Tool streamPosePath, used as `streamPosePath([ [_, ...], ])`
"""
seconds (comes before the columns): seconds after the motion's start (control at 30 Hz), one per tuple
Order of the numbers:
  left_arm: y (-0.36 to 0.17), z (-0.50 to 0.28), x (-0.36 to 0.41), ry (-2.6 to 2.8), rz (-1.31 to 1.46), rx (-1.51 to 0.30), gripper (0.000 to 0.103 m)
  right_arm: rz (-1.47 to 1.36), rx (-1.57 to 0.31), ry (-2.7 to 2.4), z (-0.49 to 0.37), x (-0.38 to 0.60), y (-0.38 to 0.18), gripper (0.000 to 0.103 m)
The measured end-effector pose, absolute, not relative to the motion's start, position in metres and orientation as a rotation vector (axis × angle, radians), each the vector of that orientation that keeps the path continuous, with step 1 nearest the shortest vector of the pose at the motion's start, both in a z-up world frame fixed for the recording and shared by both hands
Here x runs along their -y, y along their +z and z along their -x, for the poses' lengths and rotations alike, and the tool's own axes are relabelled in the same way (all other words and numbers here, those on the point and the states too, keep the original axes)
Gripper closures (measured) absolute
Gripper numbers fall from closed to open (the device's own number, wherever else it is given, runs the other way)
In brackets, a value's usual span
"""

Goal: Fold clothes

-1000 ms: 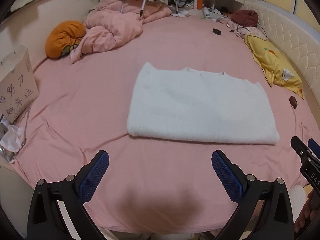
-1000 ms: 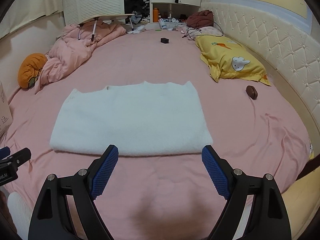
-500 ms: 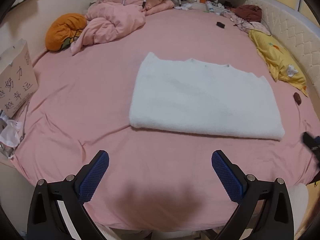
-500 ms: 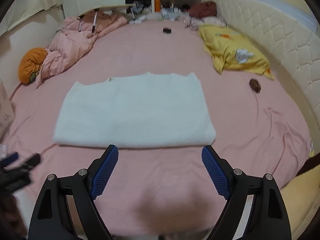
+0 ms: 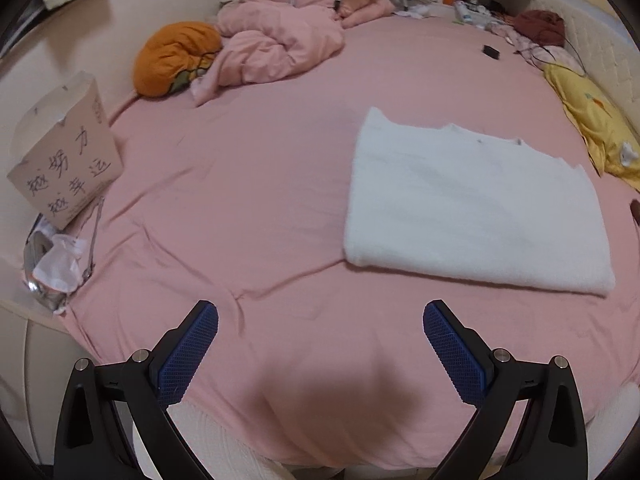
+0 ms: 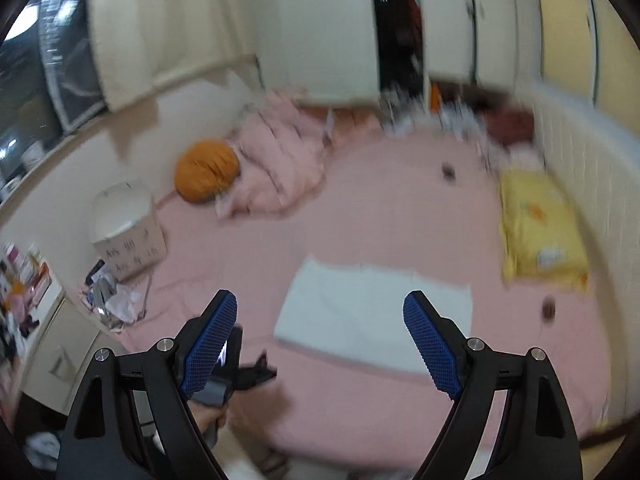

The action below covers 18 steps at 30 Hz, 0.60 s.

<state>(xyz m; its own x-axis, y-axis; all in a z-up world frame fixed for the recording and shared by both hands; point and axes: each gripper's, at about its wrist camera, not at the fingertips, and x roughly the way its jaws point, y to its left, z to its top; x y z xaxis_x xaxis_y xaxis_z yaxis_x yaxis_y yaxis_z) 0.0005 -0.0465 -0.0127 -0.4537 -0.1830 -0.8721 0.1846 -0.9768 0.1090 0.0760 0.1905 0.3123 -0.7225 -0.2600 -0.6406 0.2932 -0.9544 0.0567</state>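
A white garment point(image 5: 472, 204) lies folded into a flat rectangle on the pink bed sheet point(image 5: 248, 184); the right wrist view shows the white garment point(image 6: 372, 316) from high up and blurred. My left gripper point(image 5: 320, 320) hangs open over bare sheet near the bed's front edge, left of the garment, nothing between its blue pads. My right gripper point(image 6: 320, 312) is open and empty, raised well above the bed. Below it in that view a hand holds the left gripper point(image 6: 252, 372).
A cardboard box point(image 5: 64, 160) with handwriting and crumpled wrappers point(image 5: 56, 264) sit at the bed's left edge. An orange cushion point(image 5: 176, 56) and a pink duvet point(image 5: 280, 44) lie at the back, a yellow pillow point(image 5: 596, 132) at the right by the padded headboard point(image 6: 580, 168).
My right gripper has risen sharply, so the bed now looks far below and blurred. My left gripper has shifted leftward, so the garment sits further right in its view. Both stayed open.
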Motion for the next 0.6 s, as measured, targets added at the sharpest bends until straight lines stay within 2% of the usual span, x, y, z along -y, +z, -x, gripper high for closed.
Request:
streamPosePath([
  [0.13,-0.010,0.001,0.048,-2.513,-1.510,-0.025,0.000,-1.175,-0.001,-2.717,-0.057,-0.199,0.288,0.017],
  [0.33,-0.013,0.004,0.036,-2.525,-1.521,0.020,0.000,-1.377,-0.068,-2.666,-0.051,-0.209,0.248,0.018],
  [0.4,-0.015,0.005,0.032,-2.526,-1.535,0.018,0.000,-1.462,-0.020,-2.596,-0.051,-0.213,0.239,0.018],
  [0.6,-0.018,0.008,0.023,-2.537,-1.561,0.030,0.000,-1.385,-0.014,-2.566,-0.047,-0.204,0.241,0.018],
])
